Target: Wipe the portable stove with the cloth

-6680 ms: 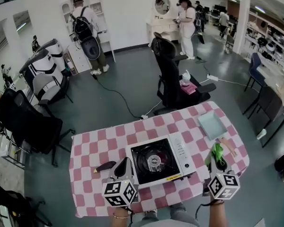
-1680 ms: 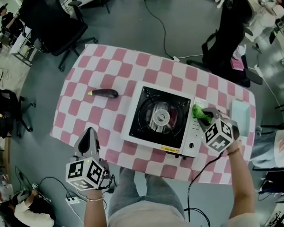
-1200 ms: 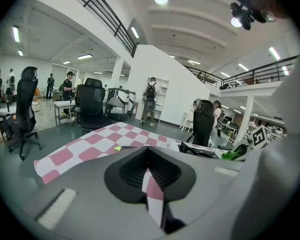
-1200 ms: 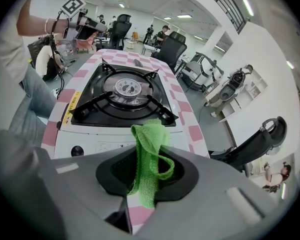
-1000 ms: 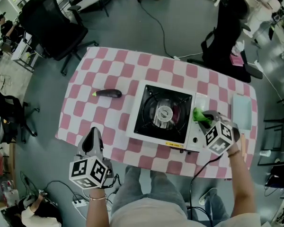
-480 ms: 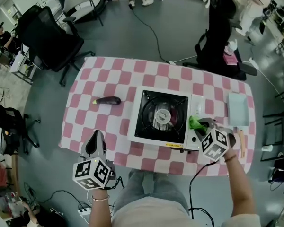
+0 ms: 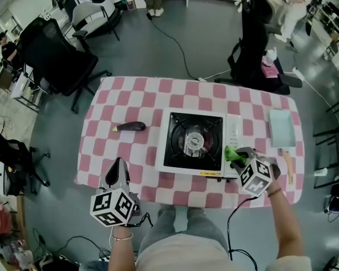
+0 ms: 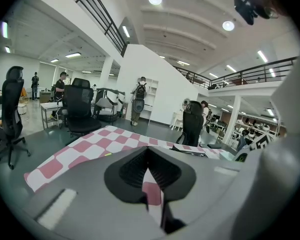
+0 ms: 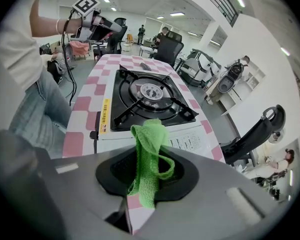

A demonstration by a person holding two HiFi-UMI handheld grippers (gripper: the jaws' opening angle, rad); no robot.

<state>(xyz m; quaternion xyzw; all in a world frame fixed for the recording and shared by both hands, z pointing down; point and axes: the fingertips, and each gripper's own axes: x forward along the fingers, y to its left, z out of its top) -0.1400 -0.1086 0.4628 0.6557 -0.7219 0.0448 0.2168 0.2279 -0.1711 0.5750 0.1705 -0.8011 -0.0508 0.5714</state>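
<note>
The white portable stove (image 7: 195,143) with a black burner top stands in the middle of the pink-checked table (image 7: 130,95). My right gripper (image 7: 238,153) is shut on a green cloth (image 7: 232,152) at the near end of the stove's right-hand control panel. In the right gripper view the cloth (image 9: 149,154) hangs folded out of the shut gripper (image 9: 145,170), with the stove (image 9: 150,101) just beyond. My left gripper (image 7: 118,164) hovers shut over the table's near left edge, well clear of the stove; nothing is held in it (image 8: 151,184).
A dark eggplant (image 7: 130,127) lies left of the stove. A pale blue tray (image 7: 282,127) and a wooden-handled tool (image 7: 287,165) lie at the table's right end. Office chairs (image 7: 51,52) and a floor cable (image 7: 172,38) surround the table. People stand far off.
The right gripper has slid the green cloth along the stove's control panel toward the near edge. The left gripper has stayed by the near left edge. The head camera has shifted.
</note>
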